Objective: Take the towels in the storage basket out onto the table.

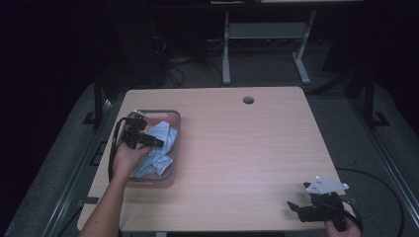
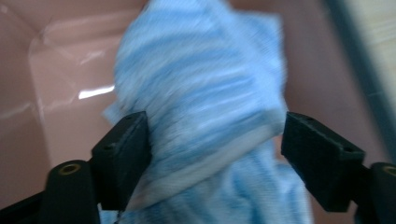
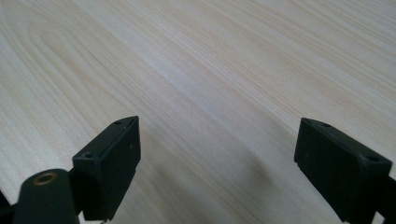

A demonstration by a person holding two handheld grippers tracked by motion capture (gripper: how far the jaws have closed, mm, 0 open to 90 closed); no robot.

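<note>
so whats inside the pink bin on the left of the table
The pink bin holds crumpled blue-and-white striped cloths, with the left gripper reaching in around a fold. What lies beneath the cloths is covered.

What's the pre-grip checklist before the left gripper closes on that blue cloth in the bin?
1. Cloth between the jaws: ok. The blue striped cloth fills the gap in the left gripper view.
2. Jaws wide enough: ok, both pads flank the fold.
3. Pads pressing on the fabric: cannot tell; the left pad looks to touch it, the right one stands apart, and the picture is blurred.
4. Jaws away from the bin wall: ok. The pink bin wall sits off to the sides.
5. Right gripper out of the way: ok, open over bare table at the near right corner.
6. One layer or several in the jaws: cannot tell.
</note>
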